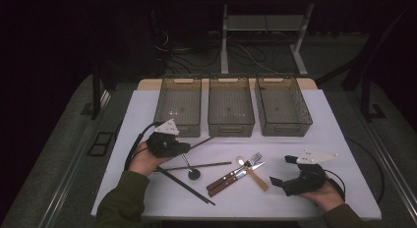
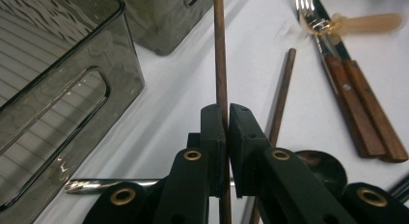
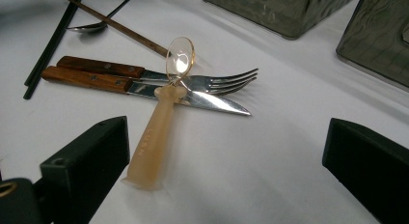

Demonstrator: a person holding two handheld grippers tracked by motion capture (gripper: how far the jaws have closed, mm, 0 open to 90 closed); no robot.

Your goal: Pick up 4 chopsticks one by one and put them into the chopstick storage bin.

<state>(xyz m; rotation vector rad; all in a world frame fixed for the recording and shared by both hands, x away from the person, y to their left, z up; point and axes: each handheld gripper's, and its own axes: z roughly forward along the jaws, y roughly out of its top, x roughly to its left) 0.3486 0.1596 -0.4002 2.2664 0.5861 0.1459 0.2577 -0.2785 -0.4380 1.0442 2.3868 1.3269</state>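
My left gripper (image 1: 183, 148) (image 2: 226, 114) is shut on a thin brown chopstick (image 2: 220, 55) (image 1: 202, 142), which points toward the middle bin. A second brown chopstick (image 1: 199, 165) (image 2: 283, 89) lies flat on the white table. My right gripper (image 1: 282, 170) (image 3: 226, 161) stands open at the front right with nothing between its jaws. In front of it lies a spoon with a pale beige handle (image 3: 153, 139) (image 1: 255, 178), resting across a wooden-handled fork (image 3: 212, 81) (image 1: 252, 160) and knife (image 3: 197, 99) (image 1: 231, 179).
Three grey see-through bins (image 1: 181, 104) (image 1: 230, 104) (image 1: 282, 103) stand in a row at the back. A pair of black chopsticks (image 1: 187, 186) (image 3: 52, 43) and a dark spoon (image 1: 193, 172) (image 3: 91, 26) lie left of the cutlery. The left bin's wall (image 2: 62, 93) is close to the left gripper.
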